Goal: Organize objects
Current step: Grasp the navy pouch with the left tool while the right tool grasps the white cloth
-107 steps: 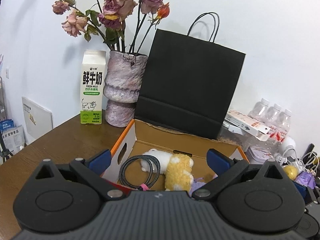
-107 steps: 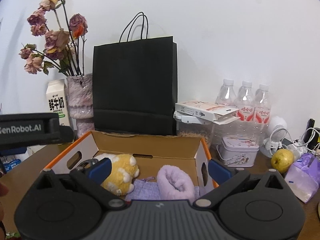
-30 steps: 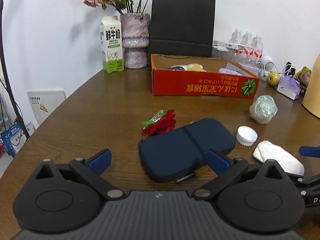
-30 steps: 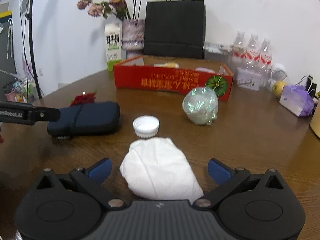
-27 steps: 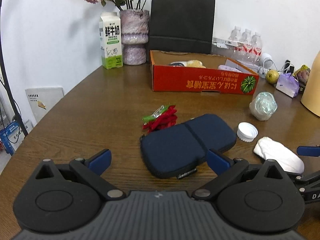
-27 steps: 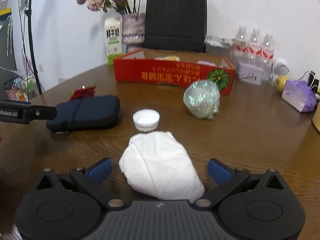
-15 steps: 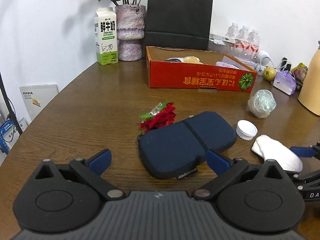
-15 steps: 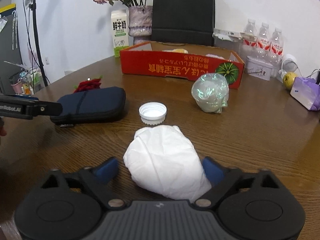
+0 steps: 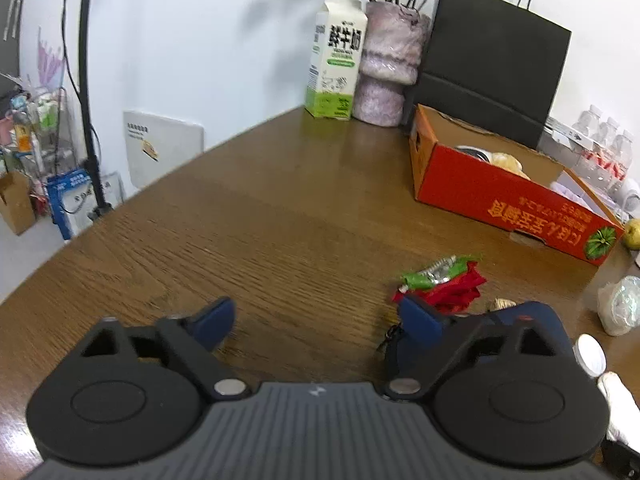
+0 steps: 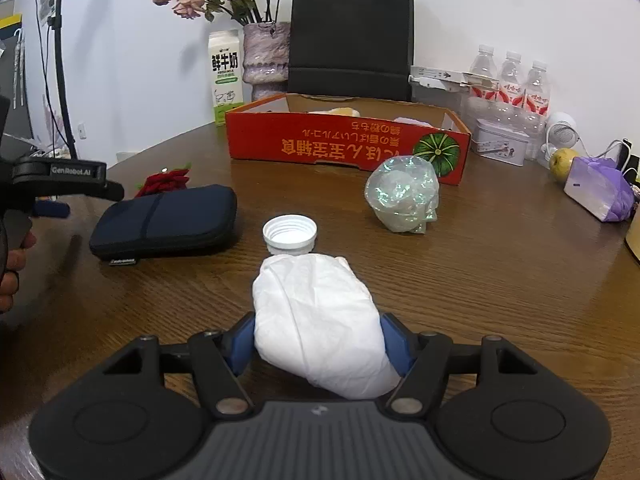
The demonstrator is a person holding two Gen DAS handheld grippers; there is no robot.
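Where half a second ago the right gripper (image 10: 318,340) stood spread on either side of the white crumpled bundle (image 10: 318,320), its blue pads now press against both flanks of it, so the bundle looks gripped though it still rests on the table (image 10: 500,280); my reading is that the pick is made and the lift toward the red cardboard box (image 10: 348,148) comes next. Meanwhile the left gripper (image 9: 316,318) has swung away to the left: the dark blue pouch (image 10: 164,220), which a moment ago lay centred ahead of it, is now mostly hidden behind its right finger, and its jaws stand wide apart with nothing between them, over bare wood. That suggests the pouch waits its turn. A white bottle cap (image 10: 290,234) sits just beyond the bundle, an iridescent crumpled wrap (image 10: 402,196) lies near the box's front wall, and a red and green bunch (image 9: 444,286) lies beside the pouch. Round and brown, the wood-grain table backs onto a white wall, where a milk carton (image 9: 338,56), a vase (image 9: 390,64) of dried flowers and a black paper bag (image 10: 352,36) stand behind the box.
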